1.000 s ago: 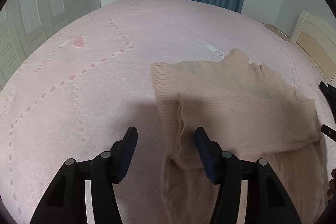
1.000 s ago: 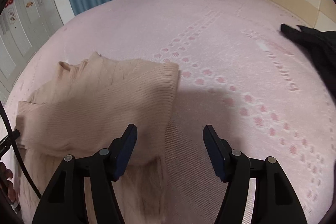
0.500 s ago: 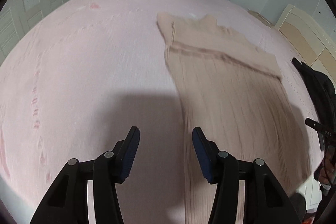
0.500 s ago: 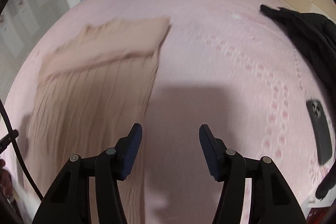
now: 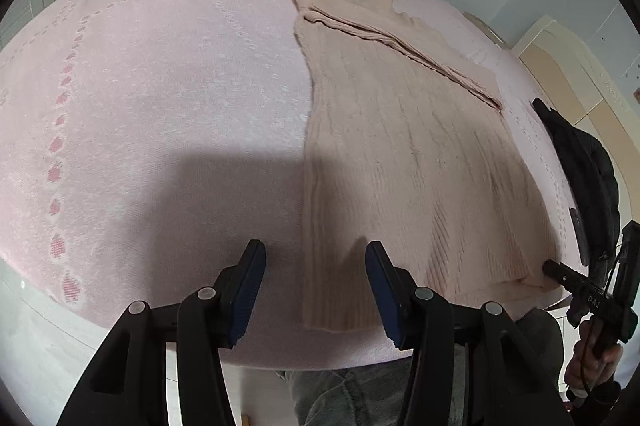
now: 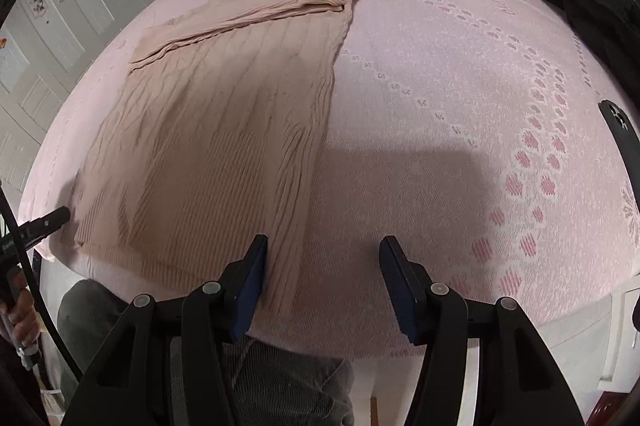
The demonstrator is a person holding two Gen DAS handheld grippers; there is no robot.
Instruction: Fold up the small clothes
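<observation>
A beige ribbed knit sweater [image 5: 404, 146] lies flat on the pink bedspread [image 5: 160, 98], its sleeves folded across the far end and its hem at the near bed edge. It also shows in the right wrist view [image 6: 224, 146]. My left gripper [image 5: 314, 290] is open and empty, raised above the hem's left corner. My right gripper [image 6: 322, 286] is open and empty, raised above the hem's right corner. Neither touches the sweater.
A black jacket [image 5: 584, 162] lies on the bed to the right of the sweater, also in the right wrist view [image 6: 588, 14]. A dark phone [image 6: 624, 146] lies at the right edge. The near bed edge [image 6: 360, 346] and the person's legs are below.
Both grippers have pulled back from the folded sleeves at the sweater's top toward the near bed edge and risen. They now hover over the hem corners, still open.
</observation>
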